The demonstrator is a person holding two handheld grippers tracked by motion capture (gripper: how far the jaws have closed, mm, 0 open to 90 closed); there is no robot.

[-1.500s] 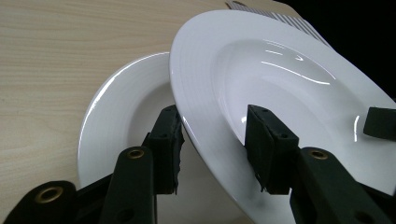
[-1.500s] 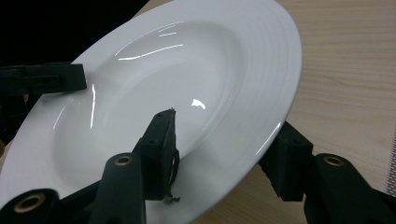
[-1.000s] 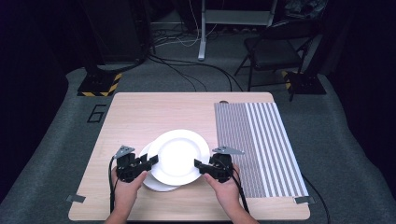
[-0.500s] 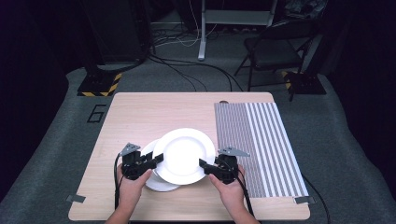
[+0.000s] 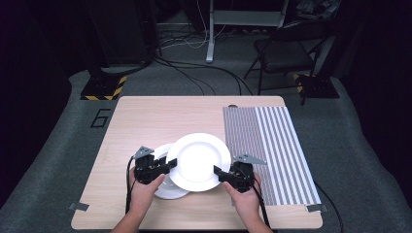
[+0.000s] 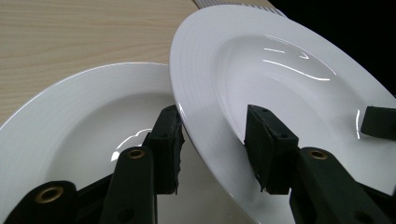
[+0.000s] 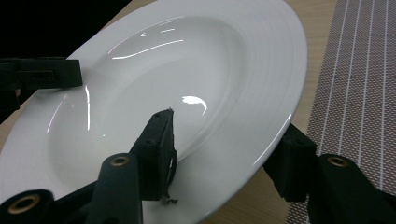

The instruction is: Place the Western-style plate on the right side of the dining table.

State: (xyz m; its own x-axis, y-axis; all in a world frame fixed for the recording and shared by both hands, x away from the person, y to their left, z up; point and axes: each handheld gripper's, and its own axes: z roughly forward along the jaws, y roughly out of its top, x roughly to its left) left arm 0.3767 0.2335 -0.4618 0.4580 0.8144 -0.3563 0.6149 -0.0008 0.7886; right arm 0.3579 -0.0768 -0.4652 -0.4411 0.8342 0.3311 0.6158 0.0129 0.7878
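**Gloss on Grain**

Two glazed white plates, the upper plate (image 5: 199,160) and the lower plate (image 5: 167,187), shone glossy and smooth against a matt, pale wood-grain table (image 5: 145,121). Beside them lay a woven-looking striped mat (image 5: 272,145); matt black gripper pads (image 6: 268,149) looked rubbery.

Upper plate (image 5: 199,160) at bench (image 5: 145,121) centre, overlapping lower plate (image 5: 167,190) toward 8 o'clock. Left hand-held gripper (image 5: 165,165) on upper plate's rim at 9 o'clock, right hand-held gripper (image 5: 219,173) at 4 o'clock. Mat (image 5: 272,145) at 3 o'clock, along bench's right edge.
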